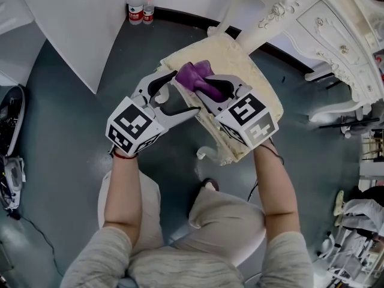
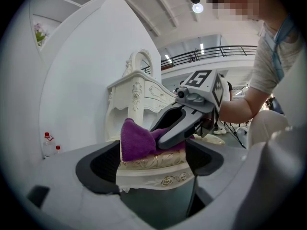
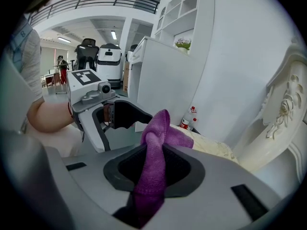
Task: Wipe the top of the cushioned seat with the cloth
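Note:
The cushioned seat (image 1: 258, 86) is cream with a carved white frame and stands just ahead of my knees. A bunched purple cloth (image 1: 193, 74) lies on its far left corner. My right gripper (image 1: 201, 87) reaches in from the right and is shut on the cloth (image 3: 156, 152), which runs up between its jaws. My left gripper (image 1: 186, 92) is level at the seat's left side, jaws wide and open. The seat's corner (image 2: 153, 169) shows between them, with the cloth (image 2: 135, 140) and the right gripper (image 2: 160, 133) on top. Whether the left fingers touch the seat is unclear.
A white ornate dressing table (image 1: 327, 32) stands close behind and right of the seat. A white panel (image 1: 78, 29) leans at the left, with two bottles (image 1: 140, 8) on the grey floor by the wall. Clutter lines the right edge (image 1: 360, 221).

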